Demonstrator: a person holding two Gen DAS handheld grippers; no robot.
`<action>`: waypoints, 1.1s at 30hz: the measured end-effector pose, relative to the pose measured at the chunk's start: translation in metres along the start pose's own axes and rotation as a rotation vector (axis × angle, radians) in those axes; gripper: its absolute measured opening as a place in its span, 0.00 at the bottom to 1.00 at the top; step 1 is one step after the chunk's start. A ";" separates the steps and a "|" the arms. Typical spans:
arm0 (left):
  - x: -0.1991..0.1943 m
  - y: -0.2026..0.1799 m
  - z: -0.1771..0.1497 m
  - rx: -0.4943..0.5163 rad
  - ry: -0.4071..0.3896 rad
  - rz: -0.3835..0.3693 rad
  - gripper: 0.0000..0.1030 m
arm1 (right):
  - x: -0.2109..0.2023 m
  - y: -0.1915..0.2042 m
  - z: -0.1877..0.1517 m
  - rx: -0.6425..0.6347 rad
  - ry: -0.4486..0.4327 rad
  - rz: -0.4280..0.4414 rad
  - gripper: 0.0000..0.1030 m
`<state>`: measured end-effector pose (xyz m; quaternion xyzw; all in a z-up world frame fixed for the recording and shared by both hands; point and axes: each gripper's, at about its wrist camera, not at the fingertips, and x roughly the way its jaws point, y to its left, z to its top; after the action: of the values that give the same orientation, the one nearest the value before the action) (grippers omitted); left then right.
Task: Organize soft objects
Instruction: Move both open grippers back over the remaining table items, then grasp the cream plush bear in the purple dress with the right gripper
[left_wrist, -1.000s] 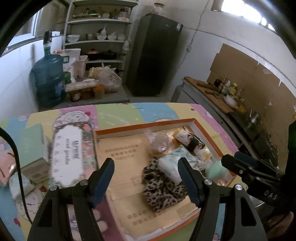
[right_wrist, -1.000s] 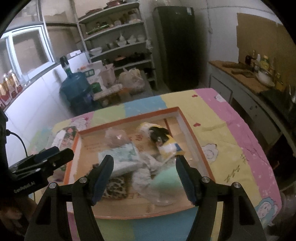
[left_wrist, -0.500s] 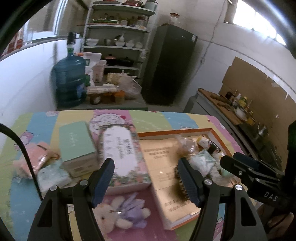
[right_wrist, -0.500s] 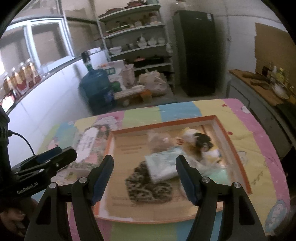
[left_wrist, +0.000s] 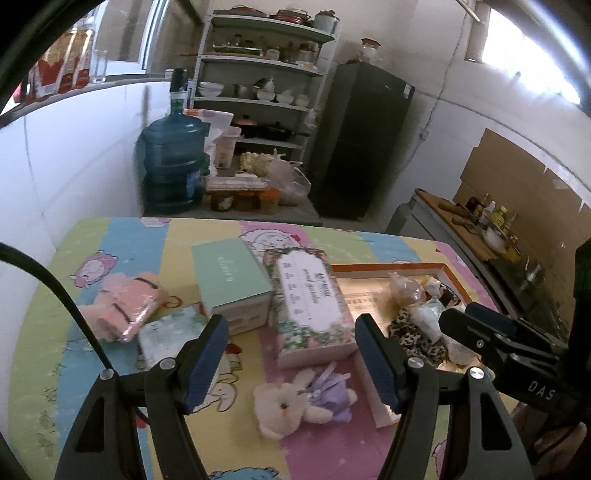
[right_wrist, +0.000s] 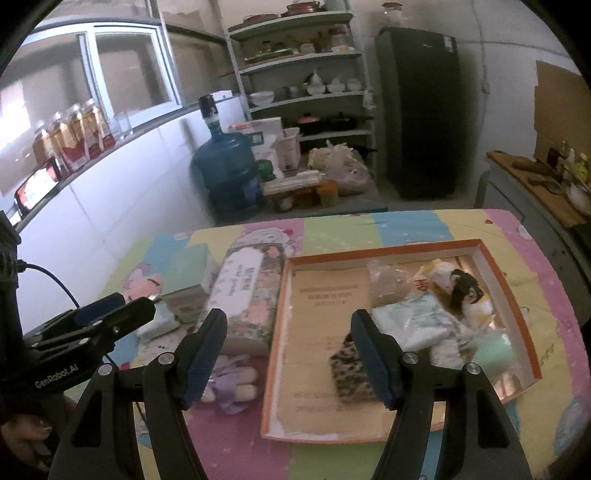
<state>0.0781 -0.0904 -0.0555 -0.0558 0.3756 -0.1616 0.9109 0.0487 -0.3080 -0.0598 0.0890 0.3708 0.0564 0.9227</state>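
An orange-rimmed shallow box (right_wrist: 406, 254) lies on the cartoon-print table and holds several soft items: a leopard-print cloth (right_wrist: 351, 369), a pale wrapped pack (right_wrist: 417, 321) and a doll with dark hair (right_wrist: 461, 288). A white plush bunny in a purple dress (left_wrist: 295, 398) lies on the cloth just beyond my left gripper (left_wrist: 291, 354), which is open and empty. A pink soft bundle (left_wrist: 122, 306) and a pale pack (left_wrist: 166, 336) lie to the left. My right gripper (right_wrist: 288, 350) hangs open and empty over the box's left edge.
A floral tissue box (left_wrist: 310, 302) and a mint box (left_wrist: 232, 280) stand between the loose items and the orange box. Beyond the table are a blue water jug (left_wrist: 173, 155), shelves (left_wrist: 258, 88) and a dark fridge (left_wrist: 362, 140). A counter (left_wrist: 480, 236) runs along the right.
Both grippers have swung left across the table. The view left the orange box's inside and now takes in the boxes, the bunny and the pink bundle. Both stayed open and empty.
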 end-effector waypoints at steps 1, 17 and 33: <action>-0.003 0.003 -0.001 -0.002 -0.002 0.004 0.69 | 0.000 0.002 0.000 -0.001 0.000 0.002 0.69; -0.044 0.065 -0.017 -0.069 -0.026 0.059 0.69 | 0.009 0.061 -0.020 -0.044 0.044 0.040 0.69; -0.067 0.121 -0.036 -0.132 -0.014 0.112 0.69 | 0.068 0.112 -0.053 -0.413 0.273 0.154 0.69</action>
<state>0.0382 0.0465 -0.0634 -0.0955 0.3816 -0.0850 0.9154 0.0567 -0.1806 -0.1198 -0.0818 0.4646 0.2127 0.8557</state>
